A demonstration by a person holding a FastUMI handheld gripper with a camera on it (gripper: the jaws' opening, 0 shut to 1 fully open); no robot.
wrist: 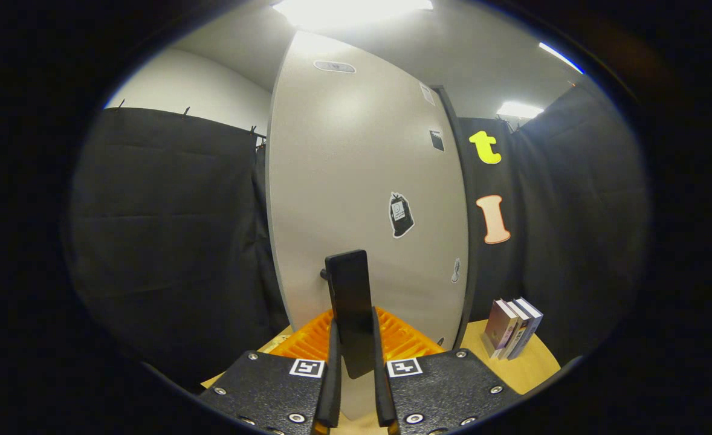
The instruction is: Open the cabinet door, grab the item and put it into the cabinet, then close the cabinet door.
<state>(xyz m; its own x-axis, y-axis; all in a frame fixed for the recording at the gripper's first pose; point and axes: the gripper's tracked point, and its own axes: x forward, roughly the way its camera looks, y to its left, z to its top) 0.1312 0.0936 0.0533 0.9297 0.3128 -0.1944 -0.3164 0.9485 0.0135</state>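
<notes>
Standing tall ahead of the fingers, the cabinet door (362, 181) rises as a pale flat panel from the wooden bench (531, 368) to near the ceiling light, with a few small stickers (401, 214) scattered on its face. It looks swung out from the dark cabinet edge (462, 211) on its right, so I judge the opening step to be under way or just done, though the cabinet's interior cannot be seen from here. Low down, an orange ribbed tray (404, 338) sits on the bench at the foot of the door, partly hidden by the fingers; whether it touches the door I cannot tell. Toward the bench's right edge, three books (513, 326) stand upright and pressed together, well apart from the door, and these are probably the item to be carried in next. The gripper (356, 386) is clenched on the handle (349, 296), a dark flat upright bar fixed to the door by a short stub at its left side; both fingers press its lower part from either side. Holding the bar low and square like this makes sense, since a pull along the fingers then turns the whole door on its hinge without the bar slipping. The likely risk is the door's lower edge catching the tray as it swings.
</notes>
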